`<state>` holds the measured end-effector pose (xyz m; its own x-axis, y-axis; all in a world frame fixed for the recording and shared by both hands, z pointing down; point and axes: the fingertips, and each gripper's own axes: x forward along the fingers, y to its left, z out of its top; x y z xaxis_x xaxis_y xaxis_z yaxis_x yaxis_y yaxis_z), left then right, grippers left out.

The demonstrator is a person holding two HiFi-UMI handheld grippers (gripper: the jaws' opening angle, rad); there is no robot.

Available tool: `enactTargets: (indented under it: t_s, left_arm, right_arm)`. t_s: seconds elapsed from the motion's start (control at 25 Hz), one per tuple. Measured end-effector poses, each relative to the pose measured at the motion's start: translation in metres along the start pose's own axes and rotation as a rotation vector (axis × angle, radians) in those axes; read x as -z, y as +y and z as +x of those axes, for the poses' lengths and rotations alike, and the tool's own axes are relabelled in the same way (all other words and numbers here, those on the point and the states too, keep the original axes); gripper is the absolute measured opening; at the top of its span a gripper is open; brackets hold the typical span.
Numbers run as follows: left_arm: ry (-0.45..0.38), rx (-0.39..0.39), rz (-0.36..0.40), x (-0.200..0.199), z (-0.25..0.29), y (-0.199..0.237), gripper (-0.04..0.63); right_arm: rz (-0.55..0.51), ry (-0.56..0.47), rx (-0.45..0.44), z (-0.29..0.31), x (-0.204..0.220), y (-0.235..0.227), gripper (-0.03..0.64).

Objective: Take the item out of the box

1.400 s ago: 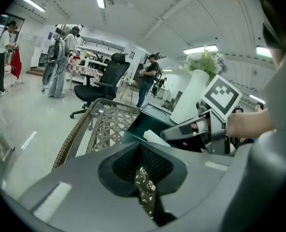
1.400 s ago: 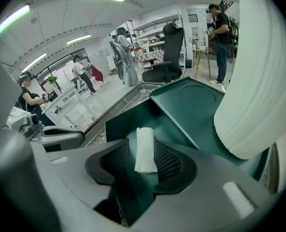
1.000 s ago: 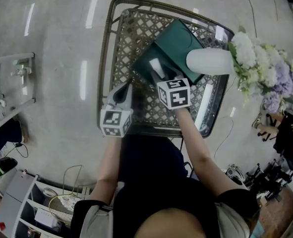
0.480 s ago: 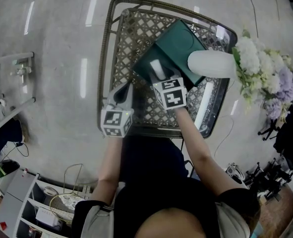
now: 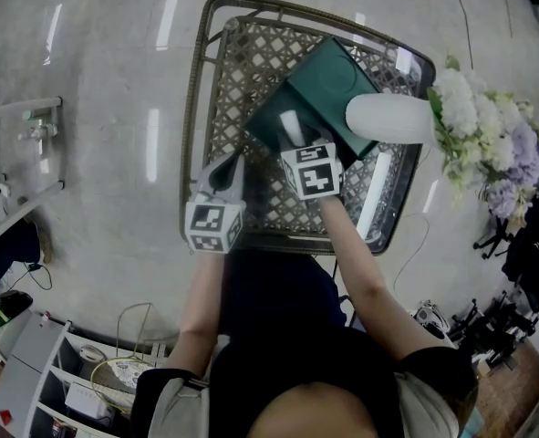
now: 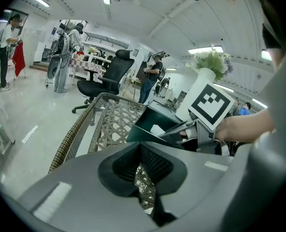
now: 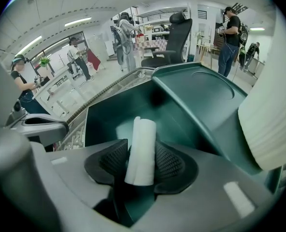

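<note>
the right gripper (image 7: 141, 153) points steeply down into the open green box (image 7: 104, 115), and its jaws, set fairly wide, have just been closing, with the white roll (image 7: 144, 134) between them. both pads look to be touching the roll's sides, so i read it as gripped, though only lightly.

the roll is the thing to take out. in the right gripper view it stands at the centre of the frame, and its long axis runs up the picture, in line with the jaws and away from the camera. its near end sits between the pads and its far end sticks out past the tips over the box floor. that alignment is what the lift depends on: pulling back along the gripper's own line should bring it out cleanly.

room is tight on one side. the raised lid (image 7: 205, 88) slopes across the upper right, and the white vase (image 7: 271, 124) crowds the right edge just beside it. the left and upper-left are open over the low box wall, so the way out is up and toward the lower left.

the left gripper (image 6: 141, 153) has its jaws drawn together with nothing between them. in the head view it rests over the lattice table (image 5: 242, 62) near the table's lower edge, left of the box and apart from it. the right gripper is the nearer one.
</note>
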<state>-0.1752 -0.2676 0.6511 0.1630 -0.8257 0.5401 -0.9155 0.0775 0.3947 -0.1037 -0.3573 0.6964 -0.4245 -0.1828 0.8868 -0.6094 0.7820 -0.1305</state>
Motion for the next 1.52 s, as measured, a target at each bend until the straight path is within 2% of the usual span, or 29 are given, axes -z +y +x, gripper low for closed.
enactTargets:
  t_s: [0.12,0.76,0.96,1.24,1.52]
  left_arm:
    - [0.001,0.002,0.0,0.001,0.0,0.0,0.008]
    - [-0.013,-0.012,0.008,-0.001,-0.002,-0.001,0.009]
    - [-0.018,-0.009,0.026,-0.004,-0.006,-0.003,0.008]
    - [-0.024,-0.011,0.044,-0.008,-0.015,-0.007,0.008]
    - [-0.04,-0.008,0.079,-0.021,-0.024,-0.011,0.008]
  right_arm:
    - [0.004,-0.013,0.024,0.001,0.0,-0.005,0.155]
    - [-0.005,-0.022,0.014,0.0,-0.006,-0.007,0.143]
    - [-0.033,-0.036,-0.004,-0.004,-0.008,-0.001,0.141]
    - [-0.015,-0.074,-0.025,-0.017,-0.009,0.005,0.141]
    - [-0.019,-0.112,-0.011,-0.035,-0.014,0.004,0.141]
